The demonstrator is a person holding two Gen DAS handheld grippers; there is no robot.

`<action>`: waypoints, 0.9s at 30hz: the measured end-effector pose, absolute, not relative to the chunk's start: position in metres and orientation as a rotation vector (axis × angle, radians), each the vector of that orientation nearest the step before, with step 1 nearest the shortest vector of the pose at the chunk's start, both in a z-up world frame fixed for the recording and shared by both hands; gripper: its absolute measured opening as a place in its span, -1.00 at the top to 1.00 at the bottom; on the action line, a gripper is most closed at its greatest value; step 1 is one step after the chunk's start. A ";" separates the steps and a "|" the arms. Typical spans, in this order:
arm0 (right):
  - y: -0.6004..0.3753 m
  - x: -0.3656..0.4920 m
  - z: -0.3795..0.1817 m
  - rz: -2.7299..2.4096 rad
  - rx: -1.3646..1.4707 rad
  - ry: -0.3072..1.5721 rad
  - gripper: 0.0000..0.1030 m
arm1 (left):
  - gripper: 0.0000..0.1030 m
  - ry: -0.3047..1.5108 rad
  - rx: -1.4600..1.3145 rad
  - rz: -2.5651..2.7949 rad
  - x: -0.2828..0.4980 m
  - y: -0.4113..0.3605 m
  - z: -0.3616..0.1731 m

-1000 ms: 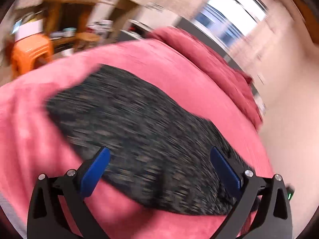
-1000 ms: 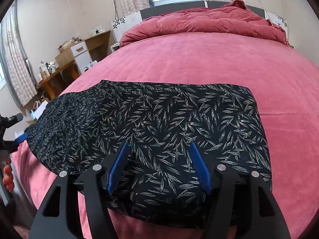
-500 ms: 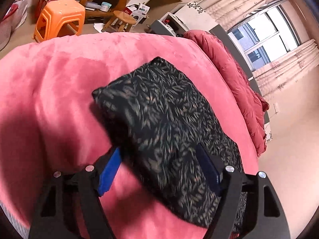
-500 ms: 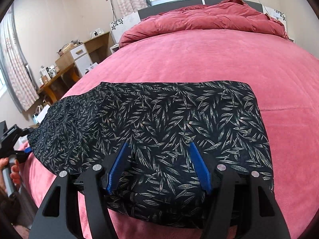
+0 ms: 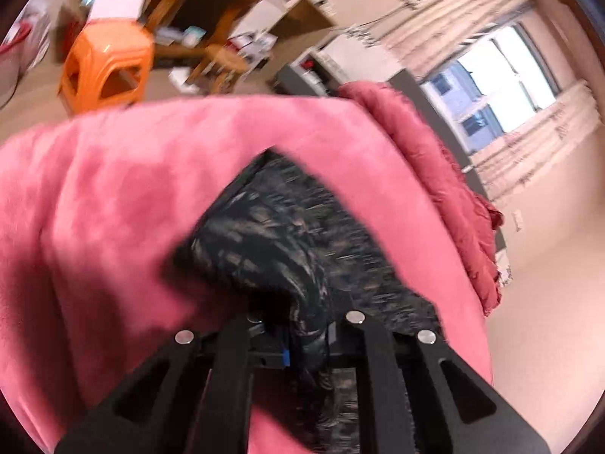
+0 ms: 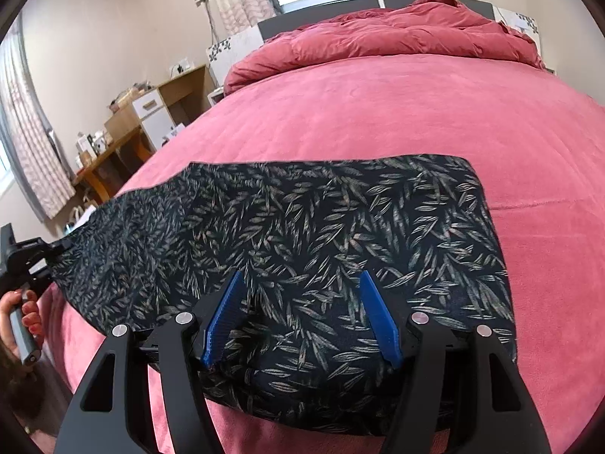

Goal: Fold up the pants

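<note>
Pants (image 6: 302,249), dark w/ leaf print, lie flat in a long band across the near part of the pink bed (image 6: 416,113), already narrowed lengthwise by the look of it. Left gripper (image 5: 302,344) is pinched tight on a bunched end of the cloth; left view is blurred. Right gripper (image 6: 302,317) hovers over the other end, jaws wide, blue pads apart, nothing held. Step in hand, prob.: lifting the left end to carry it over toward the right end. Next move needs a clean lift, end kept taut, laid edge to edge. Plenty of bare bed beyond the pants; near edge of mattress is close, duvet (image 6: 378,34) well apart at the headboard.
</note>
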State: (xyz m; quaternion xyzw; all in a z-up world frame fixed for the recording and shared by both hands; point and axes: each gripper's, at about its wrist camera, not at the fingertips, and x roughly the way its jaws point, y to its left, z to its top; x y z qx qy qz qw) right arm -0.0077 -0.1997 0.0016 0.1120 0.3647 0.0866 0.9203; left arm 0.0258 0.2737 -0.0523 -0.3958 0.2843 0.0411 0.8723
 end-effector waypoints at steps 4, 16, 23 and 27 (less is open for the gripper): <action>-0.215 -0.008 0.004 0.164 0.315 0.734 -0.22 | 0.82 0.525 -0.703 0.001 0.030 0.234 -0.005; -0.244 -0.014 0.015 0.152 0.470 0.663 -0.22 | 0.82 0.455 -0.332 -0.322 0.025 0.075 0.073; -0.272 -0.022 0.023 0.117 0.577 0.591 -0.22 | 0.80 0.517 -0.041 -0.464 0.017 -0.033 0.058; -0.288 -0.026 0.024 0.100 0.660 0.552 -0.22 | 0.77 0.577 0.187 -0.485 0.014 -0.092 0.029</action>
